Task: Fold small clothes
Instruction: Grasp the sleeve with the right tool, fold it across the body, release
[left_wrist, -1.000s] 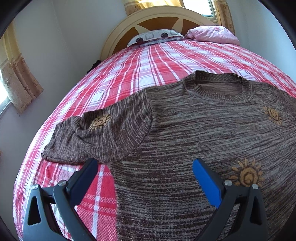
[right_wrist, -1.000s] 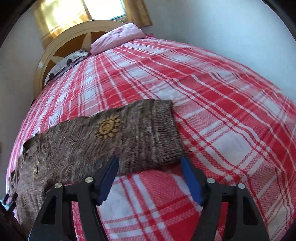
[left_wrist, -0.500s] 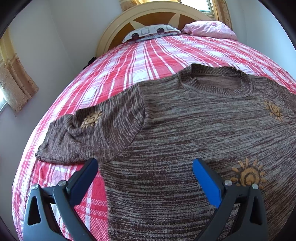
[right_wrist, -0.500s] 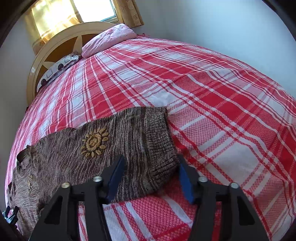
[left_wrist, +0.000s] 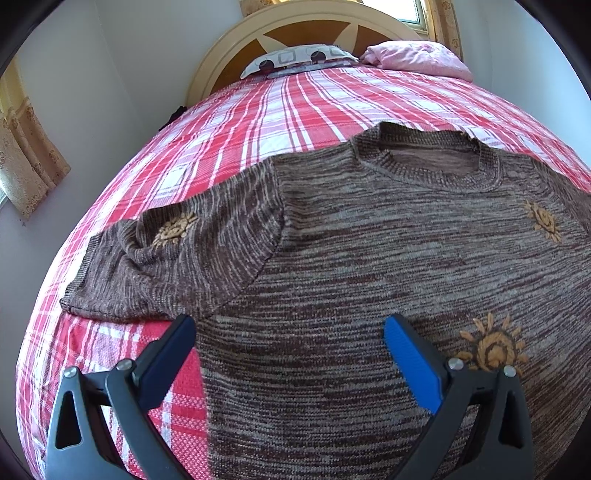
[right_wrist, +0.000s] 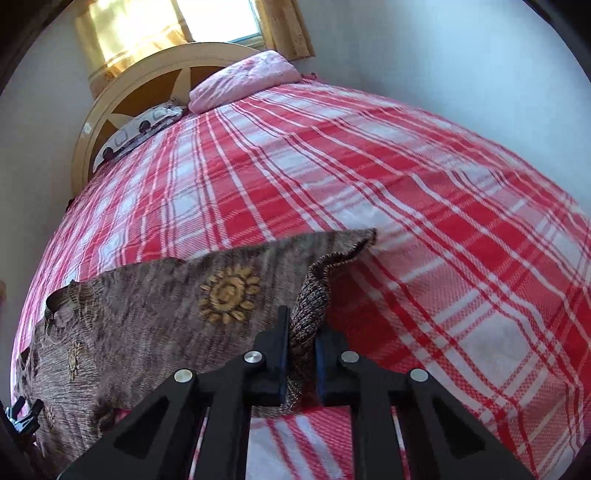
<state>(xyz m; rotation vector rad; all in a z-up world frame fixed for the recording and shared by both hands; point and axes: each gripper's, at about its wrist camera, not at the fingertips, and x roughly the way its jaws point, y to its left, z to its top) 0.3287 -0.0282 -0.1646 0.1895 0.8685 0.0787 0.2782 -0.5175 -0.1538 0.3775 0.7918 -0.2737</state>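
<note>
Setting: home bedroom.
Bed with red-and-white plaid cover (left_wrist: 258, 122) fills both views; arched cream-and-brown headboard (left_wrist: 306, 29) at top centre, patterned pillow (left_wrist: 295, 59) and pink pillow (left_wrist: 417, 59) against it. Curtained window (right_wrist: 177, 22) at top of right wrist view; tan curtain (left_wrist: 26, 162) at left edge of left wrist view; plain white walls.

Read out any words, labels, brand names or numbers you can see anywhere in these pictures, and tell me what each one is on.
None: no readable text in either view.
The brown sweater bears only sun motifs.
The pillow shows shapes, no letters.
The plaid bedspread is bare of writing.
</note>
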